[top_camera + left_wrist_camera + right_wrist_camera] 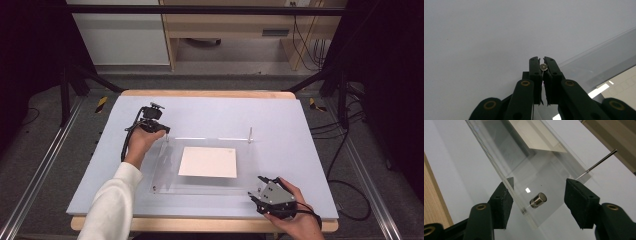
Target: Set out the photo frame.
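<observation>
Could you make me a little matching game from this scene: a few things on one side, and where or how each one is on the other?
Things:
1. left tongs
2. right tongs
3. white sheet
4. short metal stud

States:
A. lying flat under the clear plate
B. open, jaws either side of the plate's corner
C. standing up from the plate, between open jaws
D. shut on a thin metal pin

Pairs: 1-D, 2-B, 3-A, 4-C
</observation>
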The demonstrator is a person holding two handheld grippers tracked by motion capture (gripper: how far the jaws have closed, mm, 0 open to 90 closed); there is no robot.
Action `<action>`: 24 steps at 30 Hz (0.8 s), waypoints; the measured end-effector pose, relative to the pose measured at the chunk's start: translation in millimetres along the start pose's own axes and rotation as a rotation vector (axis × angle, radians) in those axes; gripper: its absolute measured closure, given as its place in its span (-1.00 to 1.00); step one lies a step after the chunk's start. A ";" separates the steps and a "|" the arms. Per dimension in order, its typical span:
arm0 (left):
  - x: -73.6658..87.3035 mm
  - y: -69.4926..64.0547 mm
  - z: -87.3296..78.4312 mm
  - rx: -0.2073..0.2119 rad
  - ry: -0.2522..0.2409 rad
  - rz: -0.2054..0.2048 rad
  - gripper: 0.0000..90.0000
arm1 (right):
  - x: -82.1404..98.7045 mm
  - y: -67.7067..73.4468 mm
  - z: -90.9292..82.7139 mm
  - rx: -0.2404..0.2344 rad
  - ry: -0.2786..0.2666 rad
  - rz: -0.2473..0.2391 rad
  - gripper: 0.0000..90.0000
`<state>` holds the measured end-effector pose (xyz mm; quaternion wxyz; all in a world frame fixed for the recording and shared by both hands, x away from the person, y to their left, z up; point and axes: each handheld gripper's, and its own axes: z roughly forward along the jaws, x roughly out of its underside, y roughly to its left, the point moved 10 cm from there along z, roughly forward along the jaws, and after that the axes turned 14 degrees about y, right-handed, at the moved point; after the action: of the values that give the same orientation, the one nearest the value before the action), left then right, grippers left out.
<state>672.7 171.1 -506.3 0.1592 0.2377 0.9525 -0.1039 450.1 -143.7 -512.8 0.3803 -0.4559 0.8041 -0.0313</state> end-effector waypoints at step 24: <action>-4.1 2.0 -45.2 -0.071 -0.277 0.075 0.46 | -9.3 -2.5 -10.0 0.018 -0.021 0.000 0.08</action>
<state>665.6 183.5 -463.2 0.3013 0.2509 0.9149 -0.0957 448.2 -141.1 -499.3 0.3929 -0.4526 0.7998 -0.0337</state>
